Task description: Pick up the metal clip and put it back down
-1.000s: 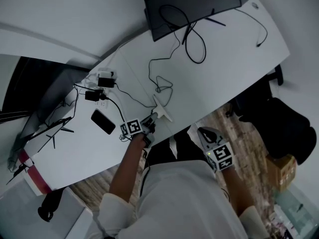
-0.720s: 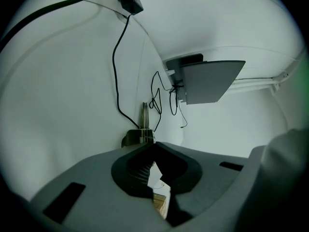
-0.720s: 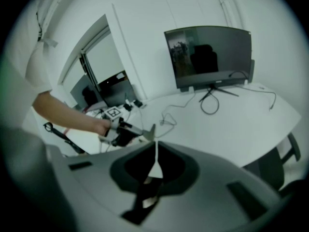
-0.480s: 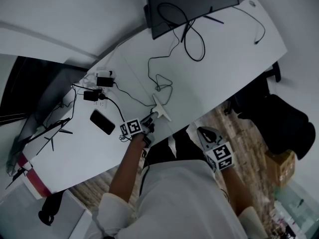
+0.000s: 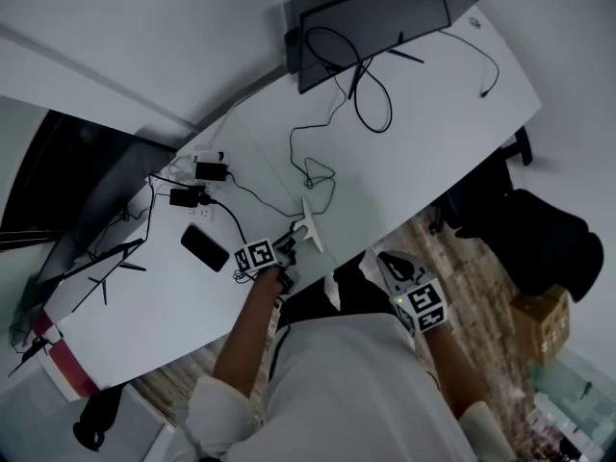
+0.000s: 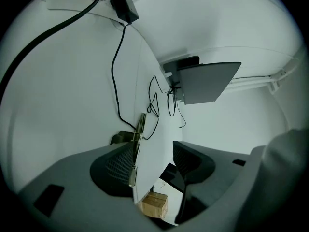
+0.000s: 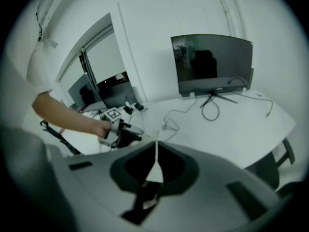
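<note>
Near the desk's (image 5: 433, 114) front edge sits one metal clip (image 5: 310, 227), between the left gripper's (image 5: 292, 246) opening jaws, not pinched. The right gripper (image 5: 390, 261) hangs off the desk, pressed together, empty. One phone (image 5: 205, 248) lies further along that edge.

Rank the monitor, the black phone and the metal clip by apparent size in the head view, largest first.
1. Monitor, clearly largest.
2. Black phone.
3. Metal clip: about as long as the phone, but much thinner.
</note>
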`<action>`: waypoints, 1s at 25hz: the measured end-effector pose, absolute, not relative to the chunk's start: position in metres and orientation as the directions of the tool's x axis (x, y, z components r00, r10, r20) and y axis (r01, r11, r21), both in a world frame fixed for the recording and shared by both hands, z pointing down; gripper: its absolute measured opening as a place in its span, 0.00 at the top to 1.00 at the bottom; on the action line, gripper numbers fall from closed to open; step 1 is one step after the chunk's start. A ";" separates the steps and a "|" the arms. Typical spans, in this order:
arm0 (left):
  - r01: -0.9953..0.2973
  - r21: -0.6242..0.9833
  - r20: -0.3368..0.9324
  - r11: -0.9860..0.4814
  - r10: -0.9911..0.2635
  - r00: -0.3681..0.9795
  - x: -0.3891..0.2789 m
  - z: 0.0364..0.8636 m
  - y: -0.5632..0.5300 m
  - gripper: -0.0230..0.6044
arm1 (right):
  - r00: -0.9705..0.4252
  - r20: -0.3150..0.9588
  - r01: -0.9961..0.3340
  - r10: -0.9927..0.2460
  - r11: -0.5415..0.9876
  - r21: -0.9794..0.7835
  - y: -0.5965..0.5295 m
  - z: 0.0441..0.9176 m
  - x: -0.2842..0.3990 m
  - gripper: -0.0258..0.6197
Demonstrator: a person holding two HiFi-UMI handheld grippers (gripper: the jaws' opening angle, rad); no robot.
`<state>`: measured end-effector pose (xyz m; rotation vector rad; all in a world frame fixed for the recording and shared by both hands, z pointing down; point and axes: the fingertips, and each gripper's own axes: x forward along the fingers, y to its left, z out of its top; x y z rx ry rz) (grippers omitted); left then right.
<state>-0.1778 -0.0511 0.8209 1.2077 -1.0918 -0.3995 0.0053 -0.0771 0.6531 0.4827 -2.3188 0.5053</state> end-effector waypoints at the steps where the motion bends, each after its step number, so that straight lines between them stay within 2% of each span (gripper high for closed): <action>1: -0.283 0.888 0.457 0.362 -0.759 0.464 -0.180 0.821 -0.051 0.53 | -0.681 0.704 -0.473 -0.200 0.854 -0.215 -0.076 0.652 0.004 0.91; 5: -0.336 0.874 0.476 0.351 -0.754 0.452 -0.186 0.823 -0.049 0.50 | -0.675 0.708 -0.476 -0.206 0.856 -0.204 -0.068 0.647 0.001 0.91; 10: -0.338 0.880 0.462 0.334 -0.764 0.450 -0.194 0.821 -0.045 0.50 | -0.669 0.711 -0.475 -0.217 0.861 -0.184 -0.057 0.644 -0.005 0.91; 15: -0.413 0.863 0.472 0.292 -0.757 0.452 -0.204 0.807 -0.037 0.50 | -0.654 0.710 -0.493 -0.260 0.858 -0.140 -0.056 0.637 -0.003 0.91; 25: -0.528 0.826 0.440 0.196 -0.809 0.389 -0.210 0.725 -0.009 0.51 | -0.674 0.662 -0.517 -0.327 0.849 -0.107 -0.061 0.618 0.021 0.91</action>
